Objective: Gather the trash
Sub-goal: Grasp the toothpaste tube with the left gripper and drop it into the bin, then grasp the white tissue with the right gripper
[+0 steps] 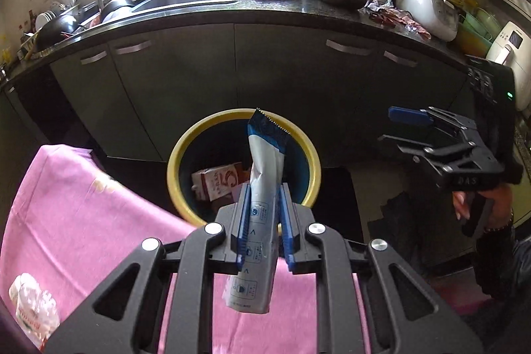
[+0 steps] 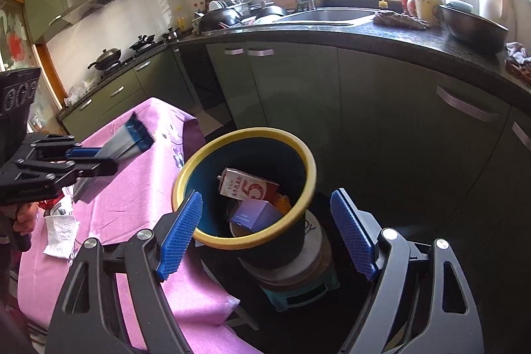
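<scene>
**A:** Your left tongs [image 1: 262, 221] are pinching a blue-and-white snack wrapper [image 1: 262, 175], blue pads pressed on both of its sides. The serrated top edge of the wrapper stands up in front of the yellow-rimmed trash bin [image 1: 186, 155], and its lower end hangs free below the pads, over the pink tablecloth [image 1: 83, 204].

**B:** And your right tongs [image 2: 265, 231]?

**A:** Spread wide, with nothing between the pads. Through that gap you look straight into the bin's mouth; the near yellow rim sits between the two fingers.

**B:** What is in the bin?

**A:** A red-and-white carton [image 2: 247, 188] lies tilted near the top and a purple box [image 2: 255, 214] just below it. The upper part of the bin is open around them.

**B:** How tight are your edges?

**A:** The table [image 2: 132, 204] edge, under the cloth, runs just beside the bin on its left. Dark cabinet doors [image 1: 199, 82] stand close behind the bin. The bin rests on a round stand on a small green stool [image 2: 298, 291], with dark floor to its right.

**B:** Anything left on the table?

**A:** A crumpled white paper [image 2: 61, 234] lies near your left hand, and a clear plastic bottle [image 1: 33, 314] lies at the cloth's near left corner, well apart from the bin.
</scene>
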`<state>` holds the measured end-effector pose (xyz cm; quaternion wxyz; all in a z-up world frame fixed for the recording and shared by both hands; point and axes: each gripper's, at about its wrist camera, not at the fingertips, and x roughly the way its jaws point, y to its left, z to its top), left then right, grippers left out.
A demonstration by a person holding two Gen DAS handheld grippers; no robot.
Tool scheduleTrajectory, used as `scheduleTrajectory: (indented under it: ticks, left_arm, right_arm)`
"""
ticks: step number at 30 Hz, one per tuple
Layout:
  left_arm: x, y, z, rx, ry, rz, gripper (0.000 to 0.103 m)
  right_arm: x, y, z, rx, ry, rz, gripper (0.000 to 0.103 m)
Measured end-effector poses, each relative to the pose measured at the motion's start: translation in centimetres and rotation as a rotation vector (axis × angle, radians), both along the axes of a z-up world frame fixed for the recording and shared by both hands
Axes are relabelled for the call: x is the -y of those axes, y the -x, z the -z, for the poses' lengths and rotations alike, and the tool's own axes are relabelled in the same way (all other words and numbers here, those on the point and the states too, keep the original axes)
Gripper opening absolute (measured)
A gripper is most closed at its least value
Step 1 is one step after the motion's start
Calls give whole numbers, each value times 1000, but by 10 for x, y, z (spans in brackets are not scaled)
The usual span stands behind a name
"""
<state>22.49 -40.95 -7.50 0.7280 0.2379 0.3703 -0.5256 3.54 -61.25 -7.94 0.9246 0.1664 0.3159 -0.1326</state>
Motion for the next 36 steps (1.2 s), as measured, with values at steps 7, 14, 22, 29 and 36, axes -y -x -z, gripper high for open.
scheduleTrajectory:
  ticks: [7,14,22,29,36]
  left_arm:
    - [74,-37,47,-40,-59,-53,27]
    - [51,-40,32,-59,-3,-150,46]
    - [-86,11,-44,1,245,-250,59]
    - [-223,74,-82,137,392,-461,69]
    - [-316,110,-81,215,383,-686,71]
  right_arm:
    - [26,22,14,-21,-34,67,79]
    - [30,26,21,-53,-39,60,80]
    - [-16,-5,18,-63,-9,-169,82]
    - [-122,-54,23,-93,-2,-535,83]
    - [-242,-94,34,-102,47,-895,86]
